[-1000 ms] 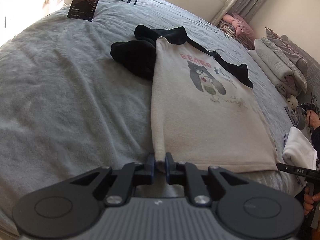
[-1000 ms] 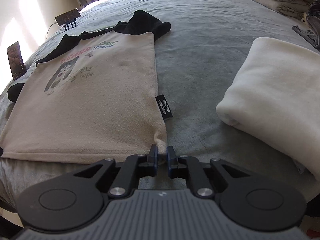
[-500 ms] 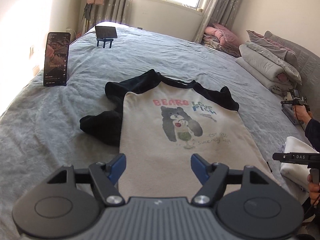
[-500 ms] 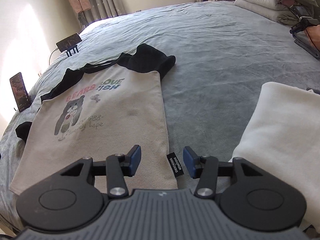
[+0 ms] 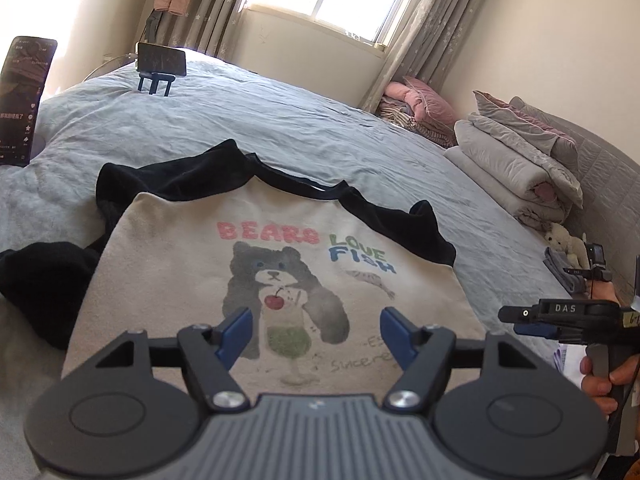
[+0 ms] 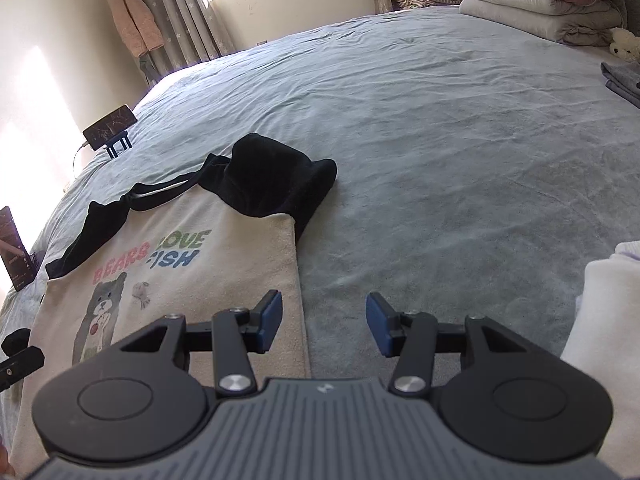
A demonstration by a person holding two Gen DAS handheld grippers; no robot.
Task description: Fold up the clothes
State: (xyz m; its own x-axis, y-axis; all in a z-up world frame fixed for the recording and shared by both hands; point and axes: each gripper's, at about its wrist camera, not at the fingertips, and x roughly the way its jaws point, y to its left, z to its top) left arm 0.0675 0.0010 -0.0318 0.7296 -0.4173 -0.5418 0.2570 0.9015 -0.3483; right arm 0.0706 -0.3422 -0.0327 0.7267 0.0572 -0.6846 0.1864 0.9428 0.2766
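Observation:
A cream shirt point(image 5: 176, 264) with black sleeves and a bear print lies flat, print up, on the grey bed point(image 5: 280, 120). My left gripper point(image 5: 316, 332) hovers open above the shirt's lower half, nothing between its fingers. In the right wrist view the same shirt point(image 6: 192, 280) fills the lower left, one black sleeve point(image 6: 276, 188) folded in at its top right corner. My right gripper point(image 6: 324, 320) stands open over the shirt's right edge and the bare bedspread, holding nothing. The right gripper's body point(image 5: 568, 316) shows at the left view's right edge, held by a hand.
A folded white garment point(image 6: 608, 320) lies right of the shirt. Two phones on stands point(image 5: 160, 60) point(image 5: 24, 96) sit at the bed's far left. Folded quilts point(image 5: 516, 160) and pillows are stacked at the headboard side, with a small plush toy point(image 5: 564, 240).
Both grippers let go of the shirt's bottom corners, opened wide, and moved up and forward over the shirt. The shirt lies flat where it was set.

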